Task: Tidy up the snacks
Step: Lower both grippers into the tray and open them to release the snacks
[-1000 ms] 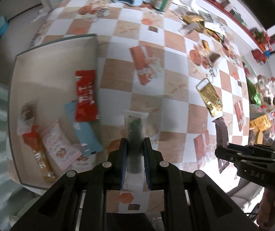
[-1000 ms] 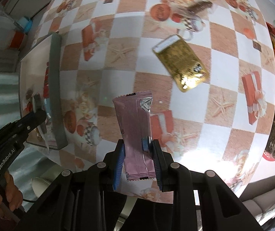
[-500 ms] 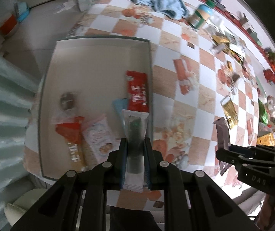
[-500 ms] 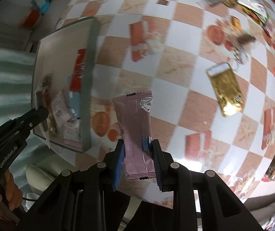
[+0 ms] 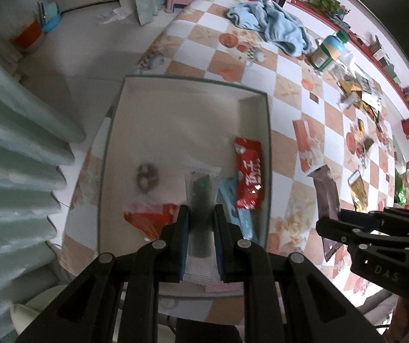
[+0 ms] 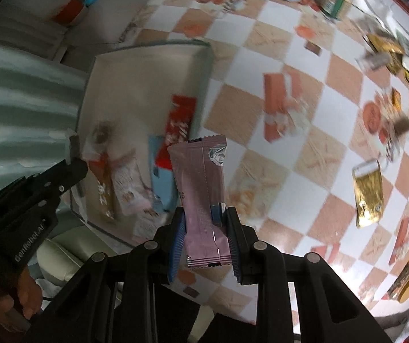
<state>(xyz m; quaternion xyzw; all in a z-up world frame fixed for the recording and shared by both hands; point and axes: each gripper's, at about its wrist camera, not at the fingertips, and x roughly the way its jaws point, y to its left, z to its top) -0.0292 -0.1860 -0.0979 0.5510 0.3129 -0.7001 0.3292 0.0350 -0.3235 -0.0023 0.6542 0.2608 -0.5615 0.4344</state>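
My left gripper (image 5: 201,214) is shut on a clear packet with dark green contents (image 5: 201,197) and holds it above the white tray (image 5: 175,114). The tray holds a red packet (image 5: 248,181), a blue packet (image 5: 233,203), an orange-red packet (image 5: 150,218) and a round dark snack (image 5: 145,177). My right gripper (image 6: 204,214) is shut on a pink packet (image 6: 203,191) and holds it above the table just right of the tray (image 6: 135,65); it shows in the left wrist view (image 5: 330,223) too.
The checkered tablecloth (image 5: 284,91) carries a gold packet (image 6: 368,191), a blue towel (image 5: 273,25), a green-lidded jar (image 5: 328,50) and several loose snacks along the far edge. Floor and a curtain lie left of the tray.
Both grippers have moved left with their packets. The left one is now over the tray, the right one close beside the tray's right wall.
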